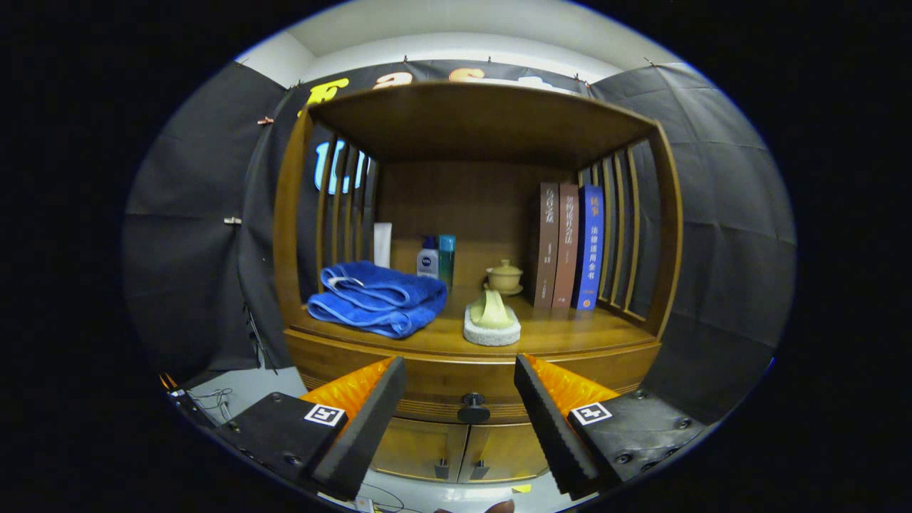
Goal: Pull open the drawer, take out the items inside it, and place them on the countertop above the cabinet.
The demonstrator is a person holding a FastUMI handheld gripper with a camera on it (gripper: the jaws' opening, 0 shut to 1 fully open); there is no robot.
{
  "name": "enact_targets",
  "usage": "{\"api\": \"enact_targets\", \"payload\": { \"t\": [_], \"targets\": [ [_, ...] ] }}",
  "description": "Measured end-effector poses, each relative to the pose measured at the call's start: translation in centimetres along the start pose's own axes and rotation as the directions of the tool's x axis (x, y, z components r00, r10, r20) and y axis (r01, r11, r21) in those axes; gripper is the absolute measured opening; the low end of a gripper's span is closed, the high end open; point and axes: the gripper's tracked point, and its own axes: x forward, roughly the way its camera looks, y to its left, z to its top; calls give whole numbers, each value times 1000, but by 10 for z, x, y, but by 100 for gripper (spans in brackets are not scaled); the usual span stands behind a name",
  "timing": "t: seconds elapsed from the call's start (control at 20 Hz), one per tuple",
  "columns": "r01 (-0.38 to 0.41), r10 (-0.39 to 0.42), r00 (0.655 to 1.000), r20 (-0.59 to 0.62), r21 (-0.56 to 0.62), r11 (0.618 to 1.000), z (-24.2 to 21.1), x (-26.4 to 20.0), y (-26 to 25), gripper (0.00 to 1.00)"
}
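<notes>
Three books [568, 246] carry Chinese titles on their spines, too small to read. Each finger of the spread-apart gripper [459, 363] bears a square coded tag.

A wooden countertop [563, 331] carries a folded blue towel [377, 298]. Right of the towel sit a sponge [491, 324], a lidded cup [504, 278] and three upright books [568, 246].

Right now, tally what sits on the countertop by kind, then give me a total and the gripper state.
Books: 3
Bottles: 2
Tube: 1
Blue towel: 1
Lidded cup: 1
Sponge with a pale piece on it: 1
Total: 9
Gripper: open, drawer knob between its fingers, untouched.
</notes>
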Motion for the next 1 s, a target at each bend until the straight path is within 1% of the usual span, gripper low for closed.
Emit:
{"api": "enact_targets", "payload": {
  "t": [0.25, 0.35, 0.45, 0.6, 0.8, 1.0],
  "targets": [
    [-4, 4, 999, 35, 24, 1000, 46, -69, -7, 99],
    [22, -23, 998, 56, 27, 999, 57, -92, -21, 99],
    [31, -34, 996, 76, 44, 999, 62, -109, -27, 99],
    [48, -51, 995, 81, 41, 998, 56, -117, -35, 99],
    [47, -50, 996, 69, 42, 998, 43, -115, -35, 99],
    [47, -48, 996, 76, 23, 999, 44, -114, -35, 99]
  ]
}}
